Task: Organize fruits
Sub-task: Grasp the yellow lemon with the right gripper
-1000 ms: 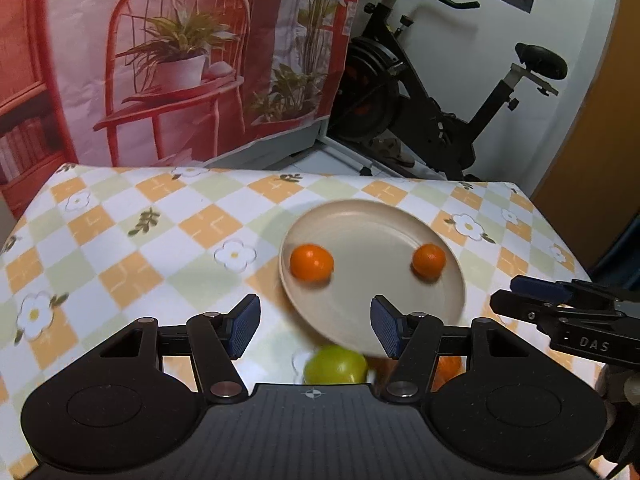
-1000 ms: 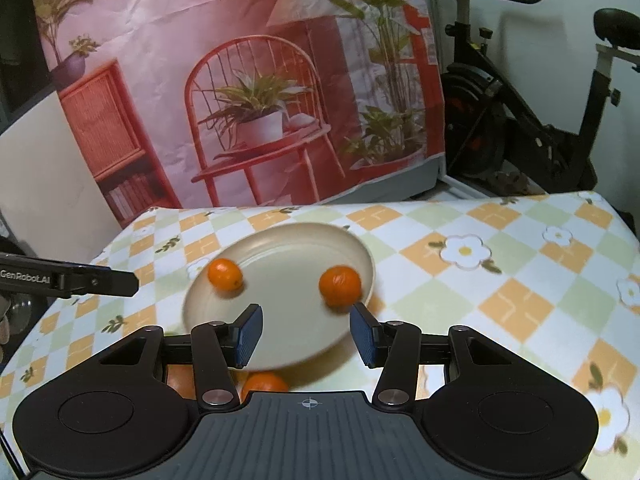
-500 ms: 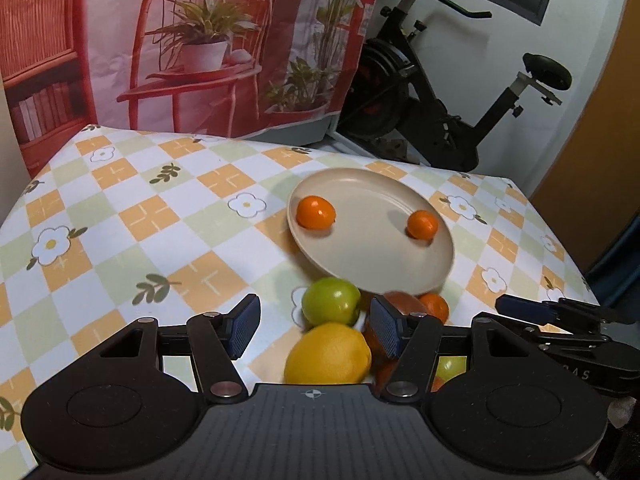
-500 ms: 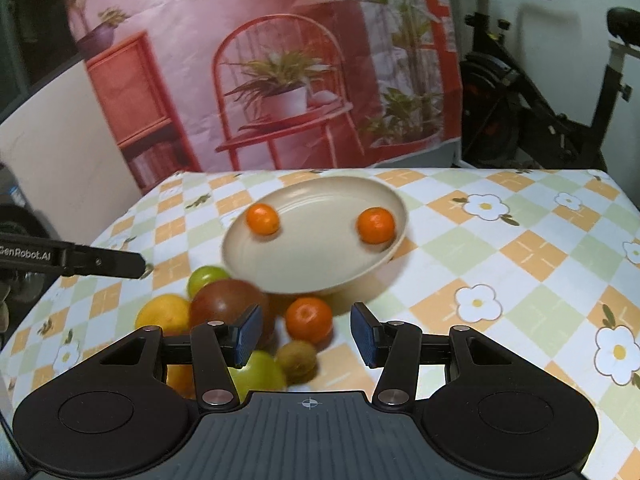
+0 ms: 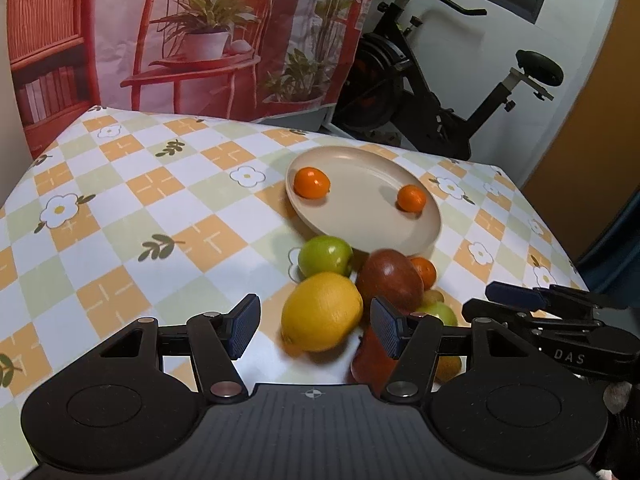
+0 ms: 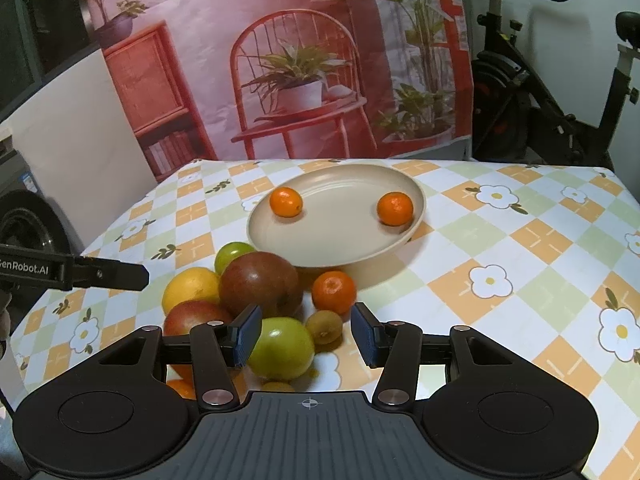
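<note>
A beige plate [image 5: 360, 216] [image 6: 340, 240] holds two small oranges [image 5: 311, 183] [image 5: 411, 198]. In front of it lies a pile of fruit: a yellow lemon [image 5: 322, 312], a green apple [image 5: 325, 257], a dark red apple [image 5: 390, 282] [image 6: 260, 284], a small orange [image 6: 333, 292], a kiwi [image 6: 324, 327] and a green apple [image 6: 282, 348]. My left gripper [image 5: 316, 328] is open, empty, just before the lemon. My right gripper [image 6: 306, 338] is open, empty, over the near green apple and kiwi.
The table [image 5: 120, 216] has a checked flower cloth. An exercise bike [image 5: 440, 92] stands behind the far right edge. A printed backdrop [image 6: 280, 60] hangs behind the table. The other gripper shows at the right of the left wrist view [image 5: 560, 320].
Both grippers have pulled back and up from the plate. The fruit pile in front of the plate has come into view. Both stay open and empty.
</note>
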Available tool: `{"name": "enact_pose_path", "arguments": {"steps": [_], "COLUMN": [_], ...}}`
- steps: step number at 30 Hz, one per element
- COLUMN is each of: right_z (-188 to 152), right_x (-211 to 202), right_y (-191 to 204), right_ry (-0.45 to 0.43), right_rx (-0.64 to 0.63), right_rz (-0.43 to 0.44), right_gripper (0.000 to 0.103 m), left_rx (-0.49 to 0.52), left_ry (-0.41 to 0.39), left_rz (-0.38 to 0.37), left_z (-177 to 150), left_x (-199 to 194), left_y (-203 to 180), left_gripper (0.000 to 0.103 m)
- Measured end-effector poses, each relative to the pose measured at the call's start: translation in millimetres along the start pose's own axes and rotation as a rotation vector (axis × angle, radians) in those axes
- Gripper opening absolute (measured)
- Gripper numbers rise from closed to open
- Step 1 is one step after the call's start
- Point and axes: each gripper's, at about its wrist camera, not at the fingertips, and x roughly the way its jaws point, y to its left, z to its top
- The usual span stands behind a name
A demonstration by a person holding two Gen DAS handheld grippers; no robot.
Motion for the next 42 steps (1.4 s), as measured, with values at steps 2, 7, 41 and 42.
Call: {"name": "enact_pose_path", "arguments": {"steps": [2, 7, 41, 42], "right_z": [-2.3, -9.3, -70.5, -70.9], "right_x": [-2.9, -12.0, -35.3, -33.6], "right_y": [1.9, 9.3, 65.0, 65.2], "right_ry": [-0.001, -0.007, 0.201, 0.205], "right_rx": [-0.006, -0.011, -0.217, -0.218], "right_rz": [0.004, 0.015, 0.179, 0.183], "right_gripper": [0.046, 0.047, 0.046, 0.046], "left_rx": [-0.002, -0.004, -0.192, -0.192], "left_ry": [0.001, 0.002, 0.097, 0.099], "left_rz": [-0.004, -0.015, -0.257, -0.26], "left_z": [-4.8, -16.4, -78.8, -78.3], "left_x": [-3.4, -11.3, -18.5, -17.6], "left_y": [-0.4, -2.1, 4.9, 5.1], "left_gripper": [0.064, 0.063, 0.048, 0.048]}}
